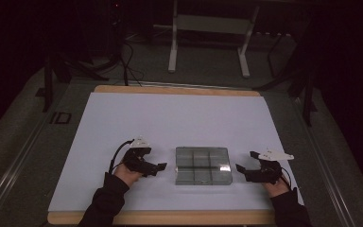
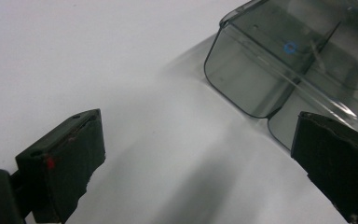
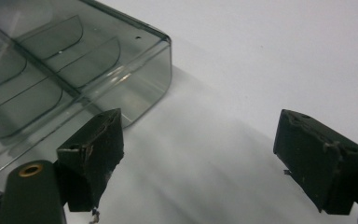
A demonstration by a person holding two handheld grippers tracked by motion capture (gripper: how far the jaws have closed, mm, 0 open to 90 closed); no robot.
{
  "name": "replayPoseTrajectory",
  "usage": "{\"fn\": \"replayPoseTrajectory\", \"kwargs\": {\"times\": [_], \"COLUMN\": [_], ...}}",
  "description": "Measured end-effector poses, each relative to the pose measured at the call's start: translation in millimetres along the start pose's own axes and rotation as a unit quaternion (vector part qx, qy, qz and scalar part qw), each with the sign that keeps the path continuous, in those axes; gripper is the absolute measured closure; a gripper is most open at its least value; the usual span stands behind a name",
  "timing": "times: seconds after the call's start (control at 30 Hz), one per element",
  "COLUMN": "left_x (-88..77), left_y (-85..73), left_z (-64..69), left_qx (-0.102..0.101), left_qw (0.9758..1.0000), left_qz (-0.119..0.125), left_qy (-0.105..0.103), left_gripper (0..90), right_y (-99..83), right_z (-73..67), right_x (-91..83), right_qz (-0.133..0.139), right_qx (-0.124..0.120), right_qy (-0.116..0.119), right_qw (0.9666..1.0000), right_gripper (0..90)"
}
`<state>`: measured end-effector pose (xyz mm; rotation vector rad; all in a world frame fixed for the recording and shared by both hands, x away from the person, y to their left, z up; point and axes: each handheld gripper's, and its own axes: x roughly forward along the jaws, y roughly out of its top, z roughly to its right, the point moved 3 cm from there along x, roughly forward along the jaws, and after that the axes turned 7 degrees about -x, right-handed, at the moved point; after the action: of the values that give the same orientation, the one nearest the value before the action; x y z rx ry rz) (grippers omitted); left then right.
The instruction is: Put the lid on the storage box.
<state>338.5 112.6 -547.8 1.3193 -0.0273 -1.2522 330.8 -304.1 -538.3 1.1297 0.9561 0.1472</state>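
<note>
You hold each hand-held gripper, left [image 1: 157, 167] and right [image 1: 242, 169], jaws apart and empty, flanking the box [image 1: 202, 165] on the bench [image 1: 123, 118], likely staged for a two-sided grasp.

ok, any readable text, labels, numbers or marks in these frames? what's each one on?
No readable words or numbers.
Small blue ring mark, not a letter, on the clear compartment box, seen in the left gripper view.
Red dot, no text, on a pad of the left gripper.
Nothing printed on the white table sheet or the right gripper.
</note>
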Motion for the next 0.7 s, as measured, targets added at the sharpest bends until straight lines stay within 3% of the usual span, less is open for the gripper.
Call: {"fn": "replayPoseTrajectory", "kwargs": {"times": [0.07, 0.27, 0.4, 0.7], "left_x": [-0.7, -3.3, -4.2, -11.8], "left_y": [-2.2, -5.6, -9.7, -18.0], "left_z": [-0.8, -2.3, -1.3, -5.4], "left_qx": [0.008, 0.001, 0.01, 0.001], "left_qw": [1.0, 1.0, 0.9999, 0.9999], "left_qz": [0.0, 0.002, -0.005, 0.007], "left_qy": [0.002, -0.003, 0.002, 0.009], "left_gripper": [3.9, 3.9, 4.0, 4.0], "right_y": [-3.8, -11.5, -16.0, -22.1], "right_z": [2.0, 3.0, 2.5, 5.1], "right_x": [-0.2, -3.2, -5.5, -14.3], "right_qz": [-0.005, -0.008, -0.013, -0.013], "right_qx": [0.008, 0.005, 0.002, 0.01], "right_qy": [0.0, -0.01, -0.014, -0.026], "right_qw": [1.0, 0.9999, 0.9998, 0.9995], "right_gripper": [15.7, 15.6, 15.6, 15.7]}}
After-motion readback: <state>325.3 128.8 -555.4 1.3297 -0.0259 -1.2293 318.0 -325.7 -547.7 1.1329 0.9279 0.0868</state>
